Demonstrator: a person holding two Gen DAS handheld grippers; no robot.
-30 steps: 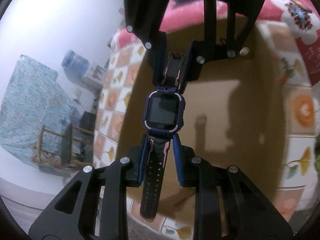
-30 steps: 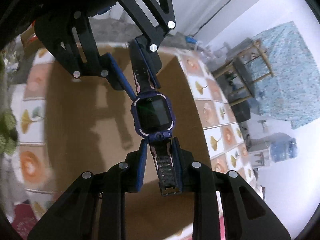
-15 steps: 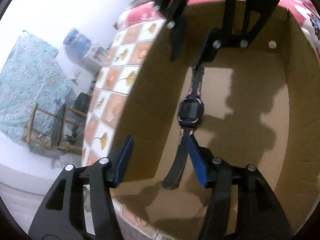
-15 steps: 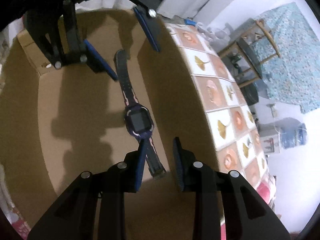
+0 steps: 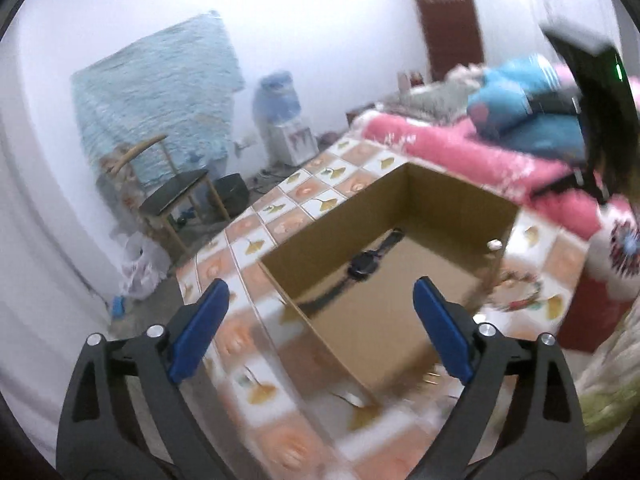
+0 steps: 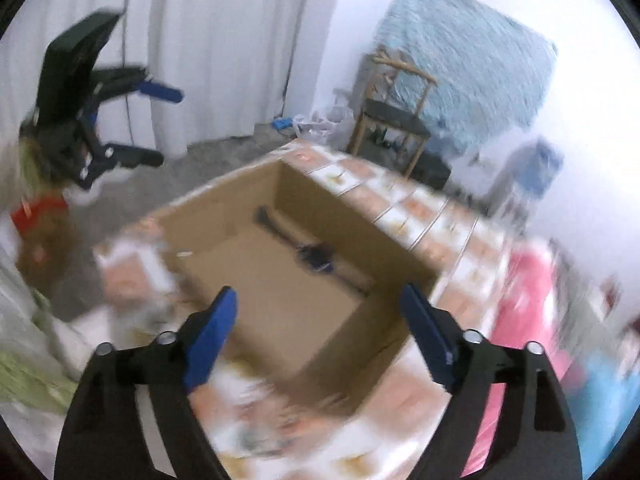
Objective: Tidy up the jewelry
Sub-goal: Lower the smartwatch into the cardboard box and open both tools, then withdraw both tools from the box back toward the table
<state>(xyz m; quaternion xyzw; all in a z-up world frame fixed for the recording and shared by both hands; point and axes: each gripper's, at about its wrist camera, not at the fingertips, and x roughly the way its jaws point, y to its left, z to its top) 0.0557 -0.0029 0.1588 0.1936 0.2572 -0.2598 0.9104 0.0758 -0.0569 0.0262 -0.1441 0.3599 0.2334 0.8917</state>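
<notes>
A wristwatch (image 5: 362, 266) lies stretched flat on the floor of an open cardboard box (image 5: 460, 204) in the left wrist view, its dark strap running along the box's left wall, the whole thing softened by motion blur. The left gripper (image 5: 320, 322) hangs above the near corner of the box with its blue-padded jaws spread wide and nothing between them; they have just been opening, and neither pad touches the watch or the cardboard. The box sits on a cloth with orange and white tiles printed with leaves (image 5: 256, 240), and behind it runs a pink quilt (image 5: 460, 152) with a blue bundle on top. Off to the left stand a wooden chair (image 5: 176, 196), a water dispenser (image 5: 280, 120) against the white wall and a pale blue patterned cloth (image 5: 160, 92) hanging behind the chair; part of the other gripper's black body shows at the upper right edge. The right wrist view takes in the same box (image 6: 224, 208) from the opposite side, with the watch (image 6: 316, 258) lying lengthways close to the far wall, face and strap blurred. The right gripper (image 6: 318, 322) is above the near rim, its jaws likewise wide apart and empty, having just been opening. At upper left the left gripper (image 6: 154, 124) is seen clear of the box, in front of a white curtain (image 6: 224, 40), its two fingers parted. The chair (image 6: 394, 120) and the blue cloth (image 6: 472, 60) appear at upper right.
</notes>
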